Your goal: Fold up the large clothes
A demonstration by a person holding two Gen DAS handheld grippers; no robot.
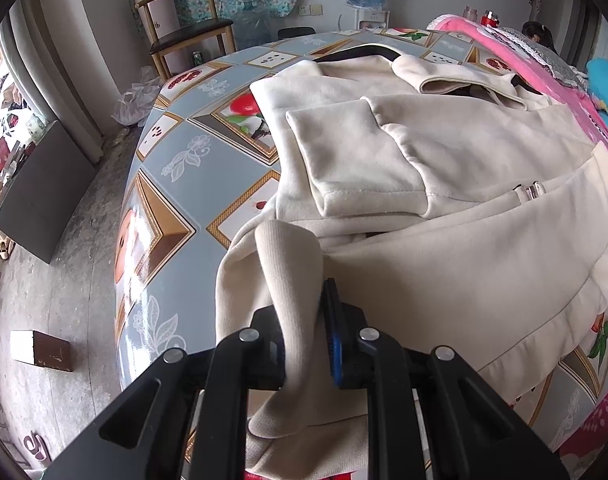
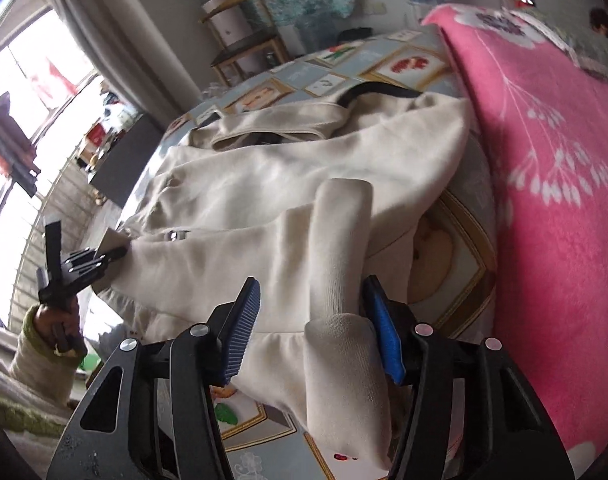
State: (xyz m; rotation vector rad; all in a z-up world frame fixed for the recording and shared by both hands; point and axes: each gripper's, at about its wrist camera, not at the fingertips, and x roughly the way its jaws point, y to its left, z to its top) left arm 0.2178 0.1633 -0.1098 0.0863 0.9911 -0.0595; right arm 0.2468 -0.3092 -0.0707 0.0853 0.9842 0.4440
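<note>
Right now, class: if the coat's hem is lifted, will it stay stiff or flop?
Probably flop: the coat already droops and creases where the left gripper pinches it. Likely fairly heavy; the fabric looks thick. Its sleeve may slide off.

Soft matt cream cloth w/ fleecy nap on garment (image 1: 443, 160); ribbed knit at its cuff (image 1: 292, 264). Glossy, smooth printed tablecloth (image 1: 208, 184), prob. plastic-coated. Matt black plastic on left gripper (image 1: 300, 320) and right gripper (image 2: 311, 320), w/ ridged blue pads (image 2: 244, 320), shiny metal rivets. Fuzzy pink blanket (image 2: 543, 160).
</note>
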